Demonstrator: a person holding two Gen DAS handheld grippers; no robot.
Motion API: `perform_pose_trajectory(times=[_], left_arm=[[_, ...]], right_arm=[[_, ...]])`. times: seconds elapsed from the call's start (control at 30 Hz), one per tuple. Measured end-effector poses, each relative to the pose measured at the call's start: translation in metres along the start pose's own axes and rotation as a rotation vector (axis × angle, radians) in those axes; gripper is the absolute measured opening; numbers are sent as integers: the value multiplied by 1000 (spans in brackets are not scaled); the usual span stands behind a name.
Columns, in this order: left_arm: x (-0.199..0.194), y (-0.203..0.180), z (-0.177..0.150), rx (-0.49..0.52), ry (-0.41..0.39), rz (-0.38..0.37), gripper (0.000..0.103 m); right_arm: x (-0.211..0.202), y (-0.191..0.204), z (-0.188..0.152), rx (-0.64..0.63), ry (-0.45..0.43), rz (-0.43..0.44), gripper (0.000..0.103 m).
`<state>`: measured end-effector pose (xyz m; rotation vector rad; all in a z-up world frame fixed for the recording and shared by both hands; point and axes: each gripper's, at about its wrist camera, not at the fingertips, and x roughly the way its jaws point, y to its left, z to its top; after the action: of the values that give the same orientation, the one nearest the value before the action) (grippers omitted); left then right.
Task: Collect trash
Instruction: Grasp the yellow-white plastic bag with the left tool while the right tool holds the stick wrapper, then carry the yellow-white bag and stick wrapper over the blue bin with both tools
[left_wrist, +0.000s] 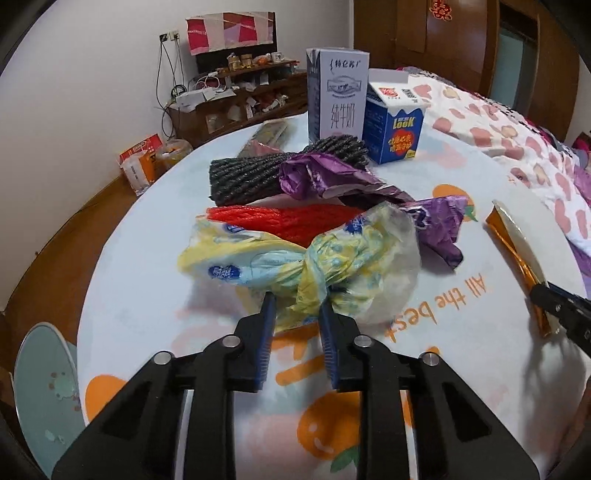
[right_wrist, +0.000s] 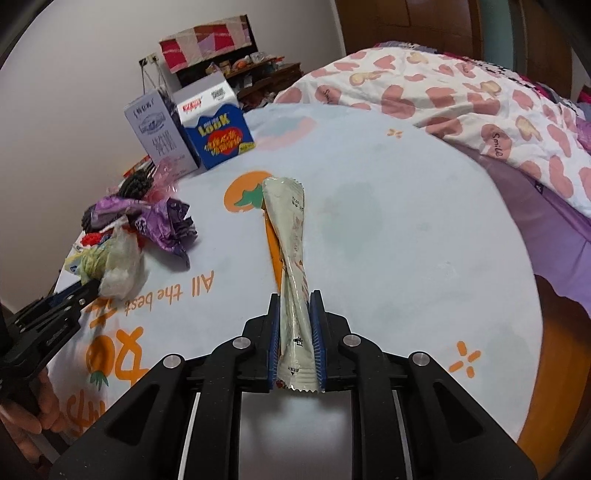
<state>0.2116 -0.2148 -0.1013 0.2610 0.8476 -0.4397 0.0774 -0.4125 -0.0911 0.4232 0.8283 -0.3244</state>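
My left gripper (left_wrist: 296, 304) is shut on a knotted yellow and blue plastic bag (left_wrist: 295, 258) at the near side of the trash pile on the round table (left_wrist: 147, 266). The bag shows at the left of the right wrist view (right_wrist: 118, 266) with the left gripper (right_wrist: 92, 288) on it. My right gripper (right_wrist: 294, 306) is shut on a long pale green snack wrapper (right_wrist: 291, 251) with an orange back, held above the table. In the left wrist view the wrapper (left_wrist: 517, 243) and right gripper (left_wrist: 543, 295) are at the right edge. A crumpled purple wrapper (left_wrist: 332, 181) lies behind the bag.
A red cord bundle (left_wrist: 280, 219) and a grey one (left_wrist: 255, 173) lie in the pile. A tall milk carton (left_wrist: 338, 96) and a blue LOOK carton (left_wrist: 393, 122) stand at the table's far side. A bed with a heart-print quilt (right_wrist: 480, 96) is to the right. A pale blue stool (left_wrist: 40, 376) stands lower left.
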Motion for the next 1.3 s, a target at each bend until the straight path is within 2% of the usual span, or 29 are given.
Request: perform_pose_trajectory(times=[0.17, 0.33, 0.67, 0.83, 1.03, 1.3], left_arm=[[-25, 5, -12, -16, -20, 12, 21], [-47, 11, -25, -18, -45, 62, 20], [-89, 29, -42, -45, -96, 117, 18], [-99, 40, -51, -70, -104, 118, 18], [-111, 55, -61, -120, -104, 58, 16], [-118, 66, -70, -159, -101, 29, 15]], right_arm=[[-15, 4, -12, 1, -18, 7, 17], [-32, 18, -25, -14, -35, 22, 17], [-60, 48, -46, -58, -50, 62, 17], [-65, 62, -51, -87, -52, 72, 17], [-71, 73, -57, -104, -56, 77, 17], [-74, 87, -63, -126, -53, 102, 17]])
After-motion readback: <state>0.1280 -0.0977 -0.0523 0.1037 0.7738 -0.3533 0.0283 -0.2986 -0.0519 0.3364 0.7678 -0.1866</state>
